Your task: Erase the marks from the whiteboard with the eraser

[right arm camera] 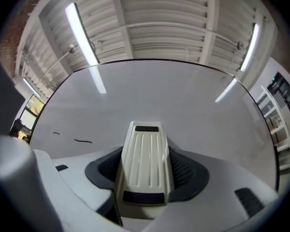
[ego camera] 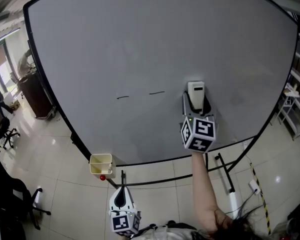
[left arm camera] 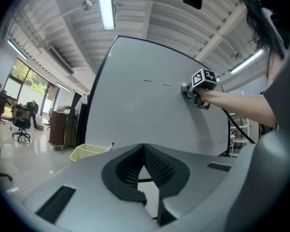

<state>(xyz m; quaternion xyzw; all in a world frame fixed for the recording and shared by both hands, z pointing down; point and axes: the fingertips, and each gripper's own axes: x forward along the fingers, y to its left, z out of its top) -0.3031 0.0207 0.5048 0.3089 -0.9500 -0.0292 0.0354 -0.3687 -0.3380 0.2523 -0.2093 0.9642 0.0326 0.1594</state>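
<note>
A large whiteboard [ego camera: 140, 49] fills the head view, with two short black marks [ego camera: 156, 92] [ego camera: 122, 97] near its middle. My right gripper [ego camera: 195, 100] is shut on a cream ribbed eraser [ego camera: 196, 91], held flat against the board just right of the marks. In the right gripper view the eraser [right arm camera: 144, 161] lies between the jaws and the marks [right arm camera: 82, 140] sit to its left. My left gripper [ego camera: 121, 198] hangs low below the board, shut with nothing in it; its jaws [left arm camera: 144, 166] meet in the left gripper view.
A cream tray [ego camera: 101, 164] with a marker in it hangs at the board's lower left corner. The board stands on a black frame [ego camera: 225, 171] over a tiled floor. Office chairs [ego camera: 2, 129] and a cabinet [ego camera: 35, 94] are at left, shelving [ego camera: 295, 109] at right.
</note>
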